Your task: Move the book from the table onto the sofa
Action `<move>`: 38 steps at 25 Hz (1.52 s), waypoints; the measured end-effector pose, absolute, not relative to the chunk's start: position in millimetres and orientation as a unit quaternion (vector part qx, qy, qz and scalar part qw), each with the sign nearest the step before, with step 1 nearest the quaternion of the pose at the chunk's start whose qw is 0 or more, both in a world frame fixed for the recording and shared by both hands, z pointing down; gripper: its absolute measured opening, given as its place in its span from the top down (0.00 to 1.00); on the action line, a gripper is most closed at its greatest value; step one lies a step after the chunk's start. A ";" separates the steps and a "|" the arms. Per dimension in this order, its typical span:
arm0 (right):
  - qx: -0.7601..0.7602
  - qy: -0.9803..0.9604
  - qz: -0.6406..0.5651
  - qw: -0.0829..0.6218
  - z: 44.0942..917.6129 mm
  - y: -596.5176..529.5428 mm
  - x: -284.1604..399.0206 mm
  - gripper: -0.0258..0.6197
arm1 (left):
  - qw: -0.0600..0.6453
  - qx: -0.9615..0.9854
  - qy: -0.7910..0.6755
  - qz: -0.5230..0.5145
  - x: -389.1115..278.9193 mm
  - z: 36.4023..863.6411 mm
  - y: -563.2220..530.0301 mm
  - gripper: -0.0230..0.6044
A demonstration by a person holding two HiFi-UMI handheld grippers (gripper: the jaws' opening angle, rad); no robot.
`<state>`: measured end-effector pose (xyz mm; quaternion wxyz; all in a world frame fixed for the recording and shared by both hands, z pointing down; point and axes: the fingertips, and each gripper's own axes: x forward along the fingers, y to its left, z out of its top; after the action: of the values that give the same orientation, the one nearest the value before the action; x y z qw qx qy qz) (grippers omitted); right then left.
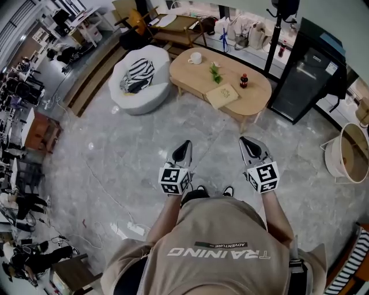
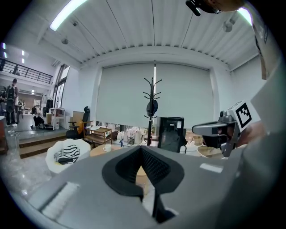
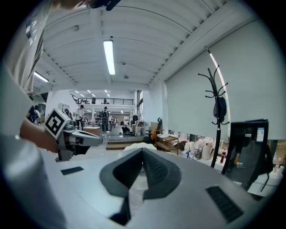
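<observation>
Book (image 1: 222, 95): lying on the far oval table (image 1: 258, 92), untouched.
Sofa (image 1: 151, 92): apparently the white seat, far left.
Left gripper (image 1: 183, 148), right gripper (image 1: 249, 144): hovering near the body, jaws closed, holding nothing.
Step judged: the approach.
Next: reaching the table, opening jaws.

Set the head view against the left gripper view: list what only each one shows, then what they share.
Only the head view: the book lying on the wooden table, and a white power strip on the floor near the person's feet.

Only the left gripper view: the ceiling light strip and the pale blind across the far wall.

Both: the white sofa with its striped cushion, the mug, the black cabinet and the right gripper.
</observation>
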<state>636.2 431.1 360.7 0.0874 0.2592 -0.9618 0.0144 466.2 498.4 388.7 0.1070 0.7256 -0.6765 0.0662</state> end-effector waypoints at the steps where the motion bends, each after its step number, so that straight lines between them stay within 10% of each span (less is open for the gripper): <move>1: 0.259 -0.962 0.016 0.086 362.8 427.9 635.9 0.95 | 0.108 0.721 -0.681 0.068 465.1 389.2 500.0 0.97; 38: 0.302 -0.943 0.112 0.080 388.3 334.6 481.7 0.96 | 0.143 0.752 -0.642 0.036 314.1 422.1 409.5 0.97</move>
<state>481.7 334.6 388.3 0.0802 0.3017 -0.9434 0.1123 314.1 409.5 422.1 0.1431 0.7525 -0.6419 0.0357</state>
